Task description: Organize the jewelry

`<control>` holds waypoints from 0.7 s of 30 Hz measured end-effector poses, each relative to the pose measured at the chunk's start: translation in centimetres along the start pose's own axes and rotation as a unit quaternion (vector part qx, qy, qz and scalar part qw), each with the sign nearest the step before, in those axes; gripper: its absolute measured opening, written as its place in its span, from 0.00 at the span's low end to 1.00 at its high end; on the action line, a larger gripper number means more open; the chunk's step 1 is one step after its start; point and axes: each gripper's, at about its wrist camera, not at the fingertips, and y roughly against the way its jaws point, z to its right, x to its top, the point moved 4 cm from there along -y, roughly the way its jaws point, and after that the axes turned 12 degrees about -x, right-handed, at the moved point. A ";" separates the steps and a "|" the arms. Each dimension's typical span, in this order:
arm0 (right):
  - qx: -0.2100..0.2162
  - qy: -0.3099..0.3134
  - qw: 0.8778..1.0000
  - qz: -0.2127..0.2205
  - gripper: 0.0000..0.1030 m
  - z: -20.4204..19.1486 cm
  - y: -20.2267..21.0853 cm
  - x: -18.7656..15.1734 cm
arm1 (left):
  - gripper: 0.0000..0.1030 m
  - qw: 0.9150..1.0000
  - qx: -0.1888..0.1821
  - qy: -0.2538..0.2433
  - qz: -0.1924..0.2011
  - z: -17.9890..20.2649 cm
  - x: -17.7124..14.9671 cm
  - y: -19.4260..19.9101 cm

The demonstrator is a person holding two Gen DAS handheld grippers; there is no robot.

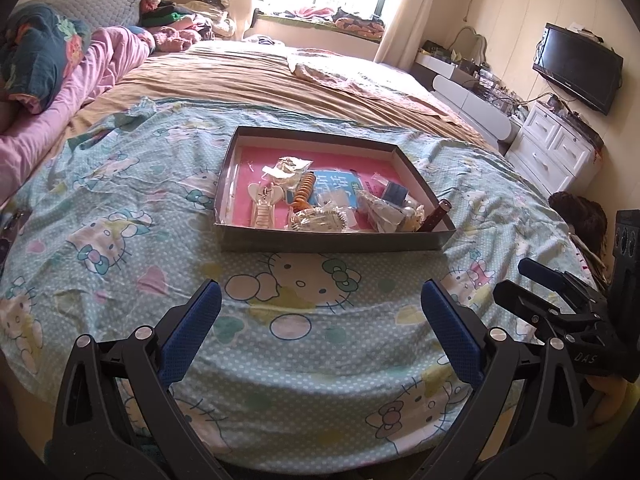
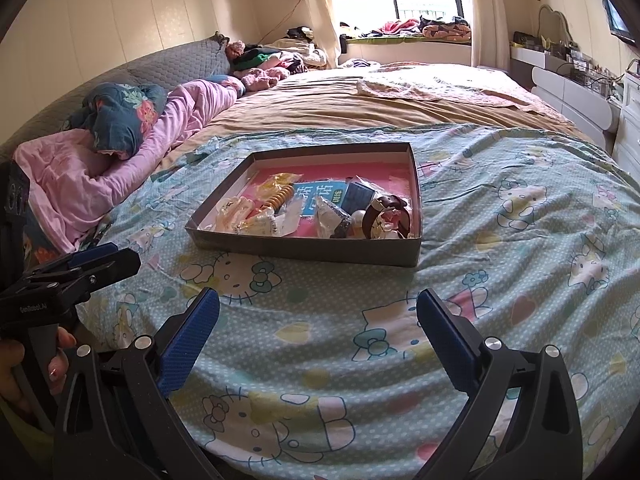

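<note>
A bedroom with a window at twelve o'clock holds a wide bed, its near half covered by a pale blue cartoon-cat sheet [image 1: 120, 208] and its far half by a tan blanket [image 1: 280, 80]. Pink bedding [image 1: 100, 68] lies bunched at ten o'clock in the left wrist view, and a white dresser [image 1: 556, 152] with a dark television [image 1: 576, 66] above it stands at two o'clock.

On the blue sheet, just past the middle of both views, sits a shallow grey box [image 1: 332, 240] with a pink floor. Jewelry and hair pieces are crowded in its near half: a cream hair clip [image 1: 265, 204] toward the left, an orange spiral tie [image 1: 305, 192] beside it, a comb-edged piece in clear wrap [image 1: 320, 221] near the front wall, and a blue card [image 1: 338, 192] under them. In the right wrist view a brown strap [image 2: 390, 206] curls at the right end of the box, toward three o'clock from the spiral tie.

The left gripper [image 1: 322, 320] hovers over the sheet at six o'clock from the box, its blue-padded fingers spread wide with nothing between them. The right gripper [image 2: 318, 320] hangs likewise, jaws wide apart and empty, well short of the box. Each gripper shows at the edge of the other's view, and a hand [image 2: 24, 364] wraps the left one's handle.
</note>
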 end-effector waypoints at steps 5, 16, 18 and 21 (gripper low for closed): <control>0.000 0.000 1.000 0.000 0.95 0.0 0.2 -0.1 | 0.91 1.000 0.004 0.001 0.000 0.0 -0.2 0.3; 0.000 0.001 1.000 0.001 0.95 -0.1 0.4 -0.1 | 0.91 1.000 0.016 -0.002 -0.001 0.0 -0.3 0.7; 0.000 0.001 1.000 0.001 0.95 -0.1 0.4 -0.1 | 0.91 1.000 0.014 -0.002 -0.003 0.0 -0.4 0.6; 0.000 0.000 1.000 0.001 0.95 -0.1 0.4 -0.1 | 0.91 1.000 0.015 -0.002 -0.005 0.0 -0.4 0.7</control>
